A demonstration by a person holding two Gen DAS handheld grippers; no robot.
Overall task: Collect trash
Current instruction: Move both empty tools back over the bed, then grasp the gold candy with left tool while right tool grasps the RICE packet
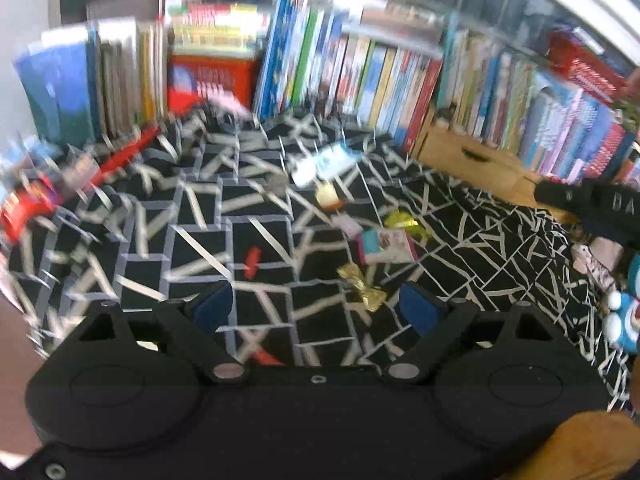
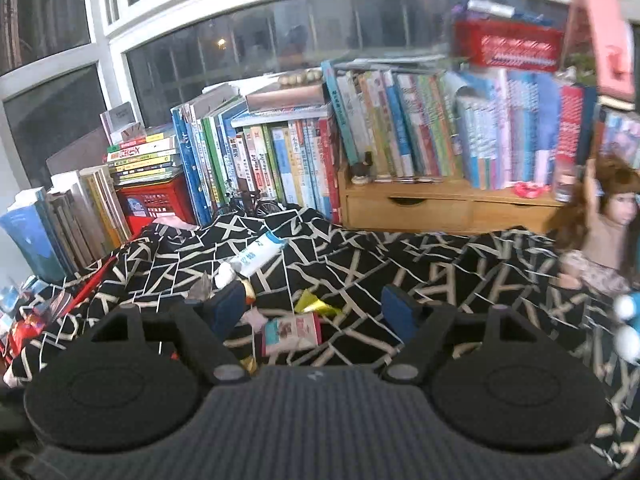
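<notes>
Trash lies scattered on a black cloth with a white line pattern (image 1: 260,236). In the left wrist view I see a gold wrapper (image 1: 362,286), a small pink and teal packet (image 1: 386,245), a yellow wrapper (image 1: 402,222), a round yellow and white piece (image 1: 329,196), a white and blue wrapper (image 1: 326,160) and a red scrap (image 1: 253,261). My left gripper (image 1: 316,308) is open above the cloth, nothing between its blue pads. In the right wrist view my right gripper (image 2: 312,312) is open over the packet (image 2: 292,334) and the yellow wrapper (image 2: 316,306); the white and blue wrapper (image 2: 256,258) lies farther back.
Rows of upright books (image 2: 288,160) line the back and left. A wooden drawer unit (image 2: 444,206) carries more books. A doll (image 2: 604,232) sits at the right, a blue and white toy (image 1: 624,312) beside it. Red packaging (image 1: 24,208) lies at the left edge.
</notes>
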